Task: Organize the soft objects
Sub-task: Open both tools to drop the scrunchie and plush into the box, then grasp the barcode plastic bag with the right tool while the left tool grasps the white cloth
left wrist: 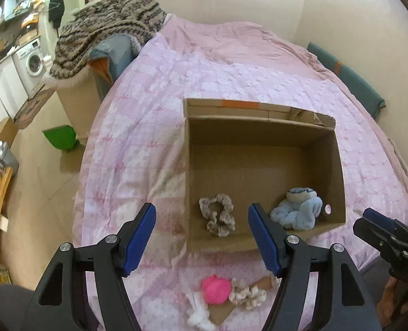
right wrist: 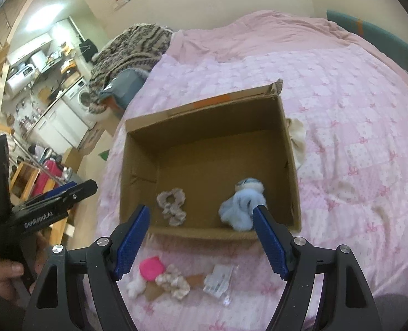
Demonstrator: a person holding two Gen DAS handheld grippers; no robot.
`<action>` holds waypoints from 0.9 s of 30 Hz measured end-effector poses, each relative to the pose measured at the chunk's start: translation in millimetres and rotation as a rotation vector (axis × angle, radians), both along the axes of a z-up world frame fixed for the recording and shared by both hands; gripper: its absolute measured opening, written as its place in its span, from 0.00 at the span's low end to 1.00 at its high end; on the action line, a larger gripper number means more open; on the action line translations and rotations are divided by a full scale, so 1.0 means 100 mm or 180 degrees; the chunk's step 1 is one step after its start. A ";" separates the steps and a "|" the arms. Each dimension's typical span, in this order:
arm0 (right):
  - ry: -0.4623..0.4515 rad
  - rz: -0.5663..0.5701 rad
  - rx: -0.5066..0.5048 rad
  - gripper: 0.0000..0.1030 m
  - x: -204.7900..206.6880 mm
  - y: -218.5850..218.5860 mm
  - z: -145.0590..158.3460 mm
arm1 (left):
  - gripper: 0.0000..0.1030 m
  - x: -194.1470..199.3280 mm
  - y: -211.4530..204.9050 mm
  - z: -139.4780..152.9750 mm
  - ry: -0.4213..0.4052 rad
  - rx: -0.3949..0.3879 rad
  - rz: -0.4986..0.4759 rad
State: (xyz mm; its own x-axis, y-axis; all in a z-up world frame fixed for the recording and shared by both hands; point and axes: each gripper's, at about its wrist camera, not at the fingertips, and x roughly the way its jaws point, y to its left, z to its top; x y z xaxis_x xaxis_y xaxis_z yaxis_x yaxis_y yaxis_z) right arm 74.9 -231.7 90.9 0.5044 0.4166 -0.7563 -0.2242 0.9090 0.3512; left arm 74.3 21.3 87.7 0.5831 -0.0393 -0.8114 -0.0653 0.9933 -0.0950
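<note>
An open cardboard box (left wrist: 259, 127) (right wrist: 204, 113) sits on the pink bed. Inside it lie a grey-brown scrunchie (left wrist: 217, 215) (right wrist: 172, 202) and a light blue plush toy (left wrist: 297, 208) (right wrist: 242, 204). In front of the box, on the bedspread, lie a bright pink soft ball (left wrist: 215, 289) (right wrist: 151, 268), a cream scrunchie (left wrist: 246, 293) (right wrist: 173, 281) and a white fluffy piece (left wrist: 198, 313) (right wrist: 136, 285). My left gripper (left wrist: 202, 237) is open and empty above the box's near edge. My right gripper (right wrist: 201, 237) is open and empty over the same edge.
A small clear packet (right wrist: 219, 277) lies by the loose items on a brown card scrap (left wrist: 221, 313). A striped fuzzy blanket (left wrist: 107, 27) drapes a bin at the bed's far left. A cream cloth (right wrist: 296, 133) lies right of the box. The floor, a green dustpan (left wrist: 60, 138) and a washer are left.
</note>
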 end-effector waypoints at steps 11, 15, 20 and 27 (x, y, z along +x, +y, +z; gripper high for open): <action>0.0332 0.0037 -0.0098 0.79 -0.14 0.05 -0.35 | 0.65 -0.26 0.17 -0.37 0.0223 -0.0100 0.0185; 0.0450 0.0041 -0.0136 0.79 -0.12 0.06 -0.51 | 0.65 -0.28 0.18 -0.53 0.0323 -0.0119 0.0233; 0.0636 0.0018 -0.0150 0.79 -0.11 0.05 -0.69 | 0.65 -0.27 0.17 -0.67 0.0411 -0.0071 0.0224; 0.0764 -0.0091 -0.0191 0.79 -0.08 -0.06 -0.87 | 0.65 -0.26 0.27 -0.70 0.0412 -0.0027 0.0322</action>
State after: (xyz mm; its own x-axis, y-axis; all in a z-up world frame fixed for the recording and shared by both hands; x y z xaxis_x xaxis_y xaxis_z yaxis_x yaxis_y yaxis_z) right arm 66.5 -237.4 3.4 0.3182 0.3555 -0.8789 -0.1146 0.9347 0.3365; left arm 48.2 48.2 17.2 0.4749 0.0072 -0.8800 -0.1773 0.9803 -0.0876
